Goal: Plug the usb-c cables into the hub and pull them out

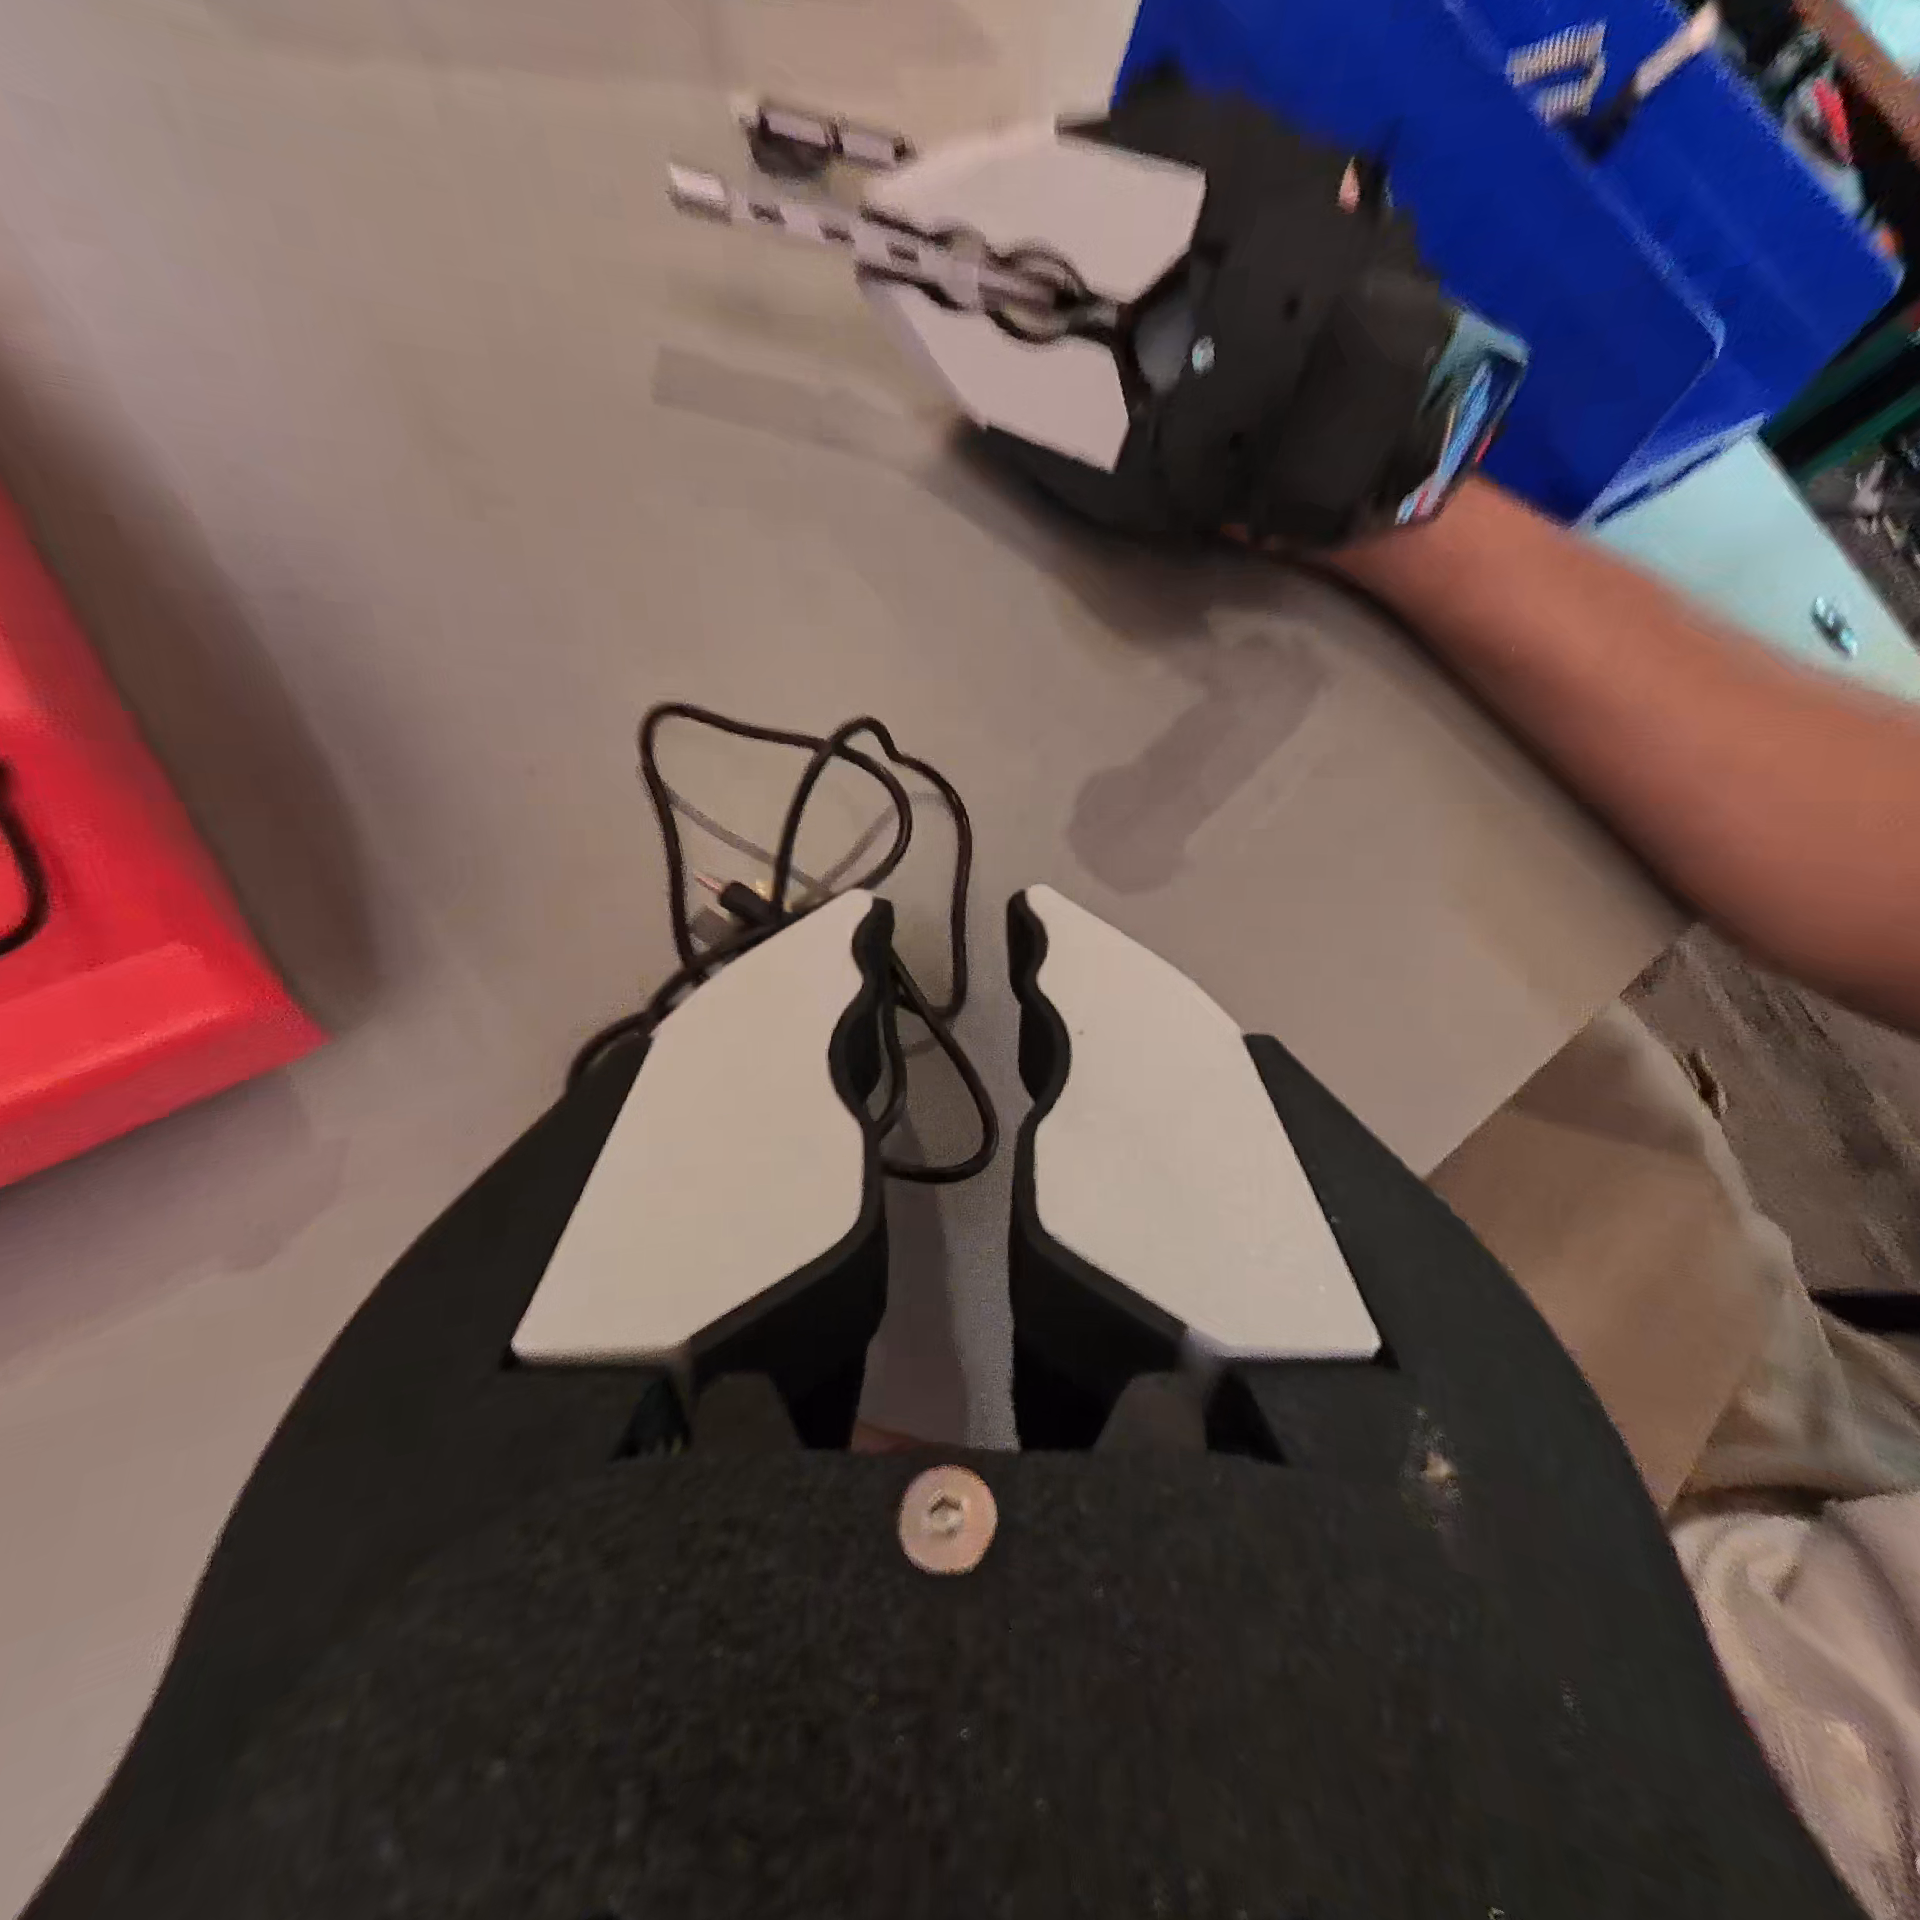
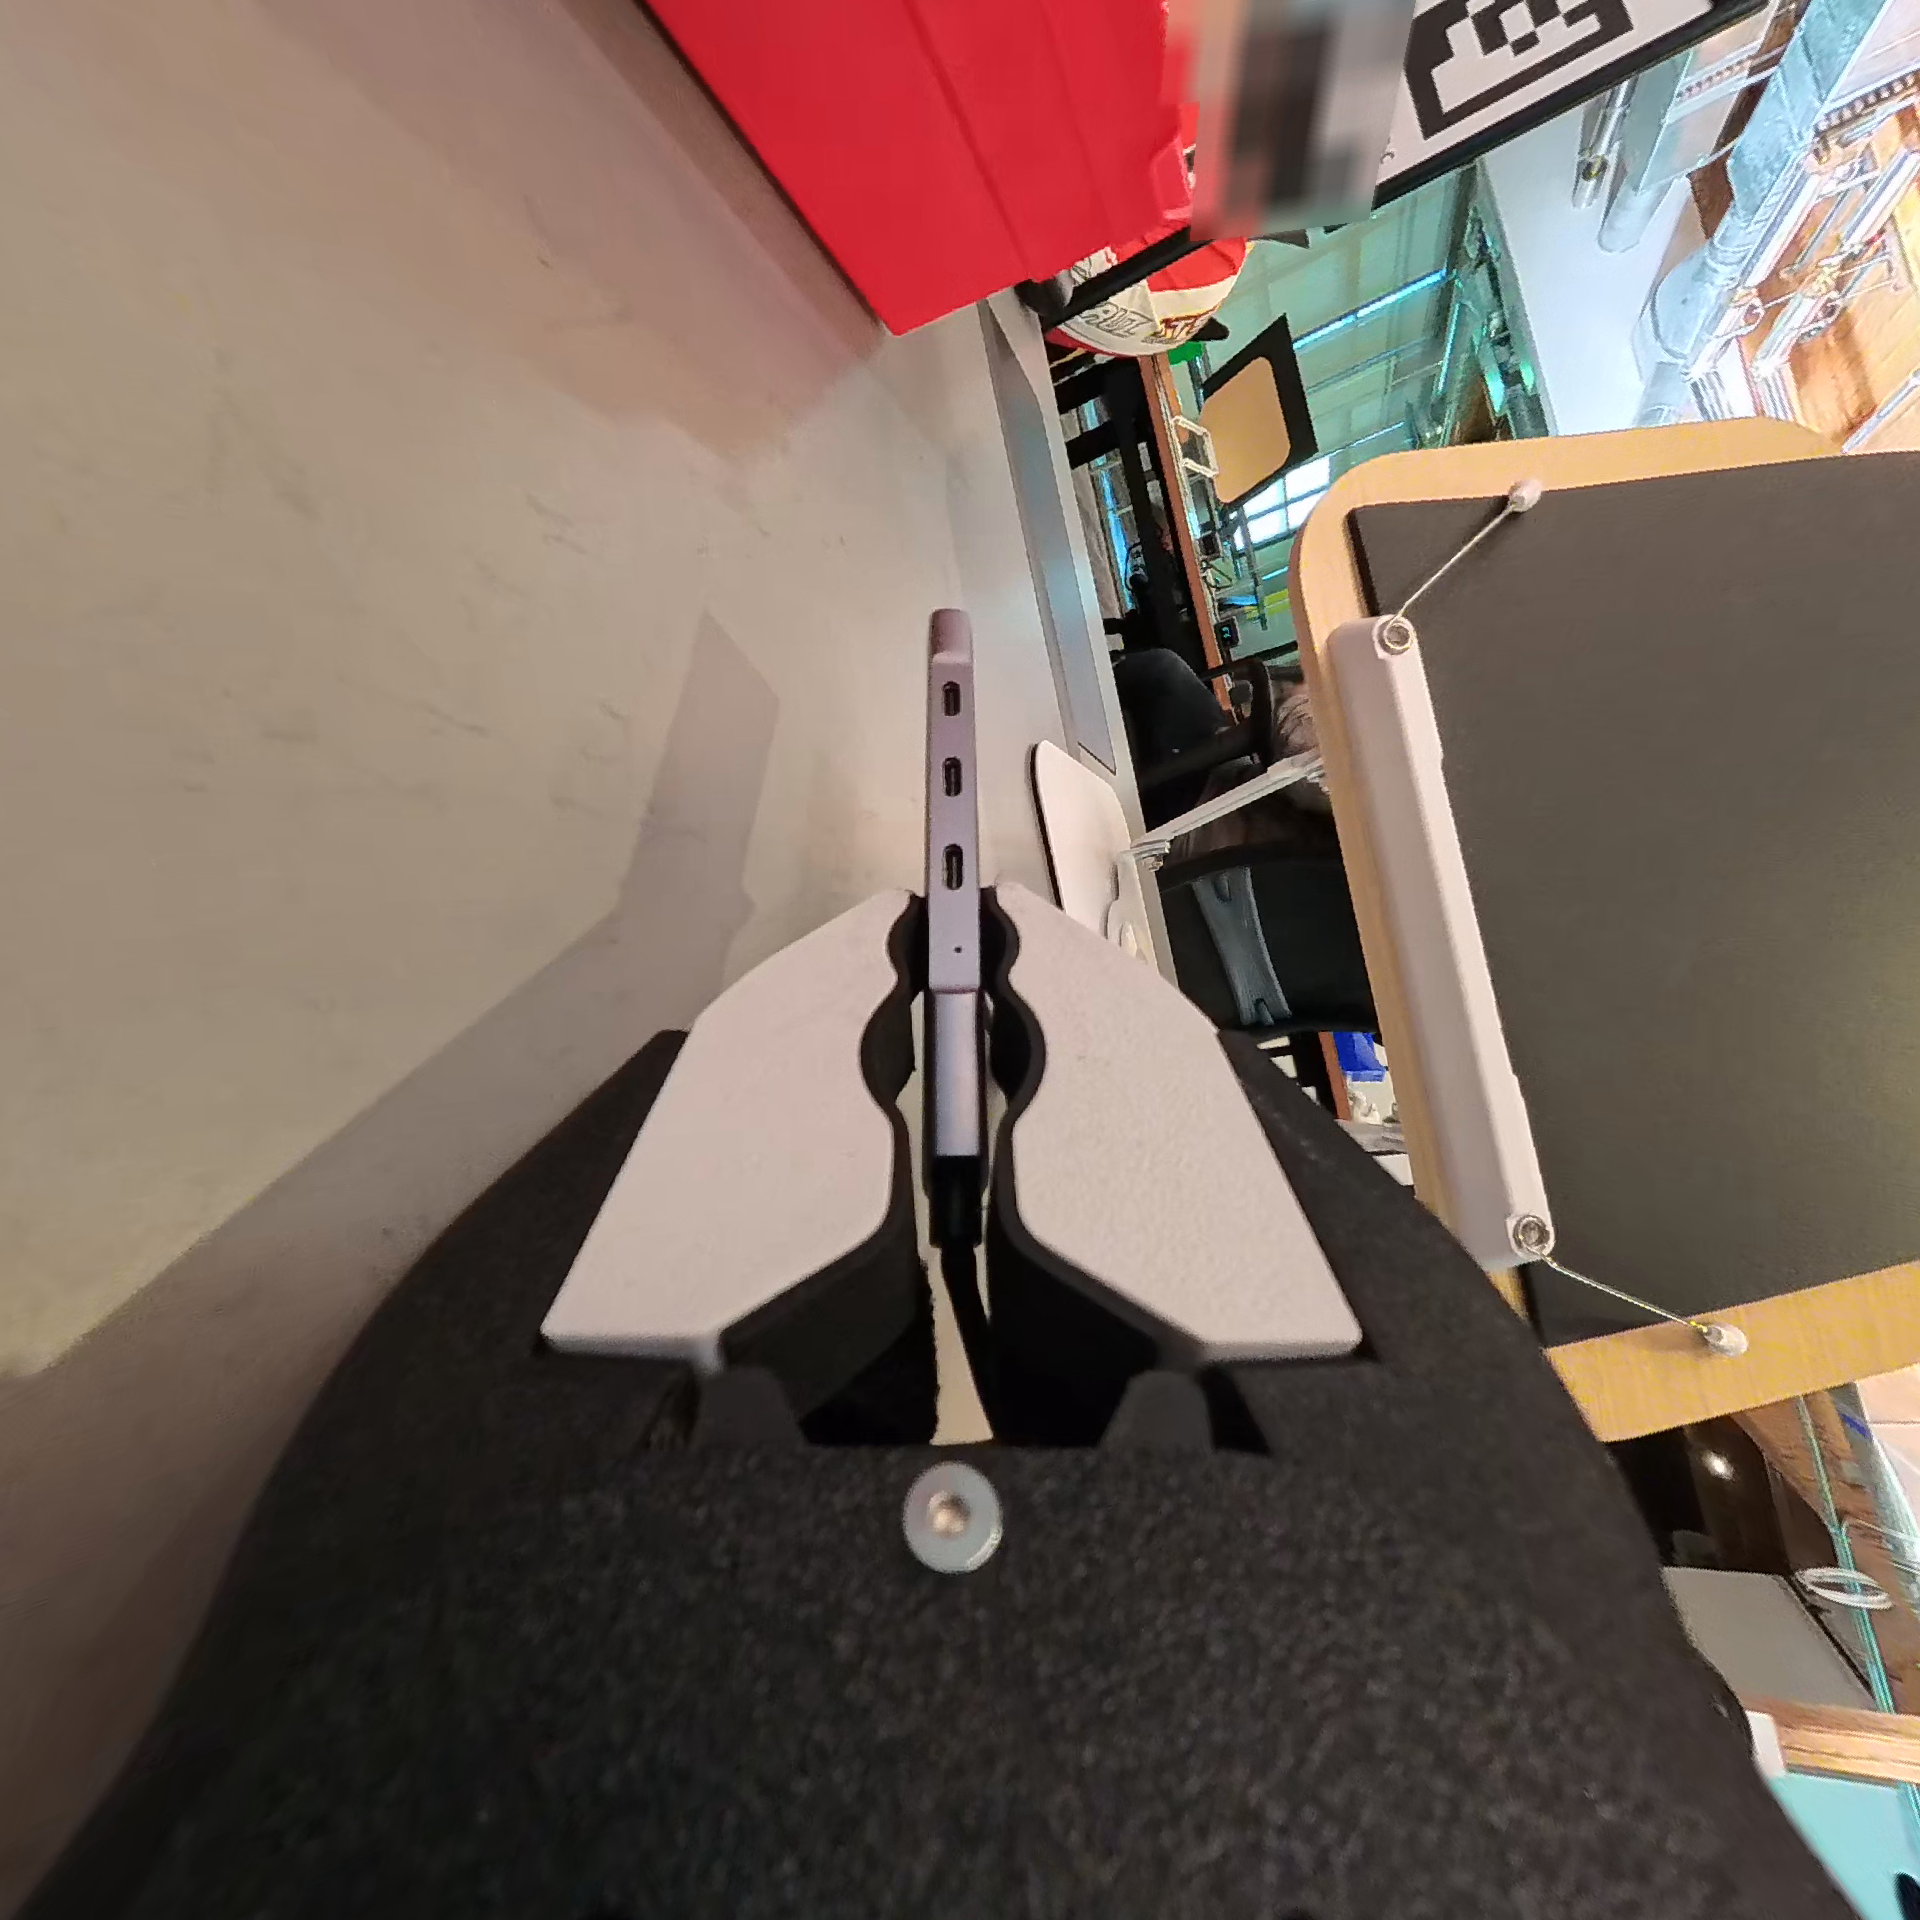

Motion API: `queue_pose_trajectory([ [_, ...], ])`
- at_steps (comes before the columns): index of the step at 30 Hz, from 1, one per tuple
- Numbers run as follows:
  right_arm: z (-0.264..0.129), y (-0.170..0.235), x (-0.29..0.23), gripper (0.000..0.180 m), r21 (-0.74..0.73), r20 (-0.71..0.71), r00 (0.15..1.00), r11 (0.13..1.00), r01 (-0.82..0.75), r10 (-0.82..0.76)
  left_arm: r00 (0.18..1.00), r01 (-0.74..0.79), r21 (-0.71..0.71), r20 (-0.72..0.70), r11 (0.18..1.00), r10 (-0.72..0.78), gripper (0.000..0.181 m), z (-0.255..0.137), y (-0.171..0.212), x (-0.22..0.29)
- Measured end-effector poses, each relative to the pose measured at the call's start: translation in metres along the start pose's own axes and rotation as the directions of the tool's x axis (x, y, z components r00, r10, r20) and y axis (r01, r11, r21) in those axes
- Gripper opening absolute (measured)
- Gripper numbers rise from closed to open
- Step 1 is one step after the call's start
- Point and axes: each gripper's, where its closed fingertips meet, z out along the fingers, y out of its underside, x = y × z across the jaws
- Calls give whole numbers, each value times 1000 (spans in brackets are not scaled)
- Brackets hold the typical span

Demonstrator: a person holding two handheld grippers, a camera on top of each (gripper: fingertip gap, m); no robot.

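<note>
Right gripper clamping slim grey USB-C hub edge-on above table, three ports exposed. Left gripper hovering part-open, empty, over thin black cable. Judging cable limp, light; gripping at rigid plug advisable.

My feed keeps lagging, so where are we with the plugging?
Done: the right hand-held gripper is shut on the hub, lifted edge-on; its three visible ports are empty. In hand: the left hand-held gripper, open, hovers over the coiled black cable on the table. Left: all plugging and unplugging.
</note>
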Motion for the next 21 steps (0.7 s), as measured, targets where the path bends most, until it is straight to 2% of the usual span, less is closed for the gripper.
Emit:
queue_pose_trajectory([
  [3,1,0,0,9,0,2,1000,1000,-3,3,995,-9,56,98,998,4,15,-11,-12,-8],
  [7,2,-1,-2,9,-1,8,1000,1000,7,-7,968,-48,-121,241,992,76,13,13,15,-29],
  [10,1,-1,-1,9,1,7,1000,1000,1,-1,972,-21,-199,224,980,67,14,33,35,-30],
  [14,2,0,0,9,1,8,1000,1000,-12,12,964,-61,-183,245,981,105,15,37,31,-30],
  [15,2,0,0,9,0,9,1000,1000,-10,10,963,-79,-191,240,978,124,9,39,31,-30],
  [18,2,0,-1,9,0,10,1000,1000,-5,5,951,-141,-242,235,960,199,3,39,34,-33],
  [19,1,0,-1,9,0,10,1000,1000,-6,6,949,-201,-253,188,946,252,2,37,32,-27],
  [21,1,0,0,9,0,9,1000,1000,-11,11,891,-330,-311,208,891,403,1,23,24,-31],
])
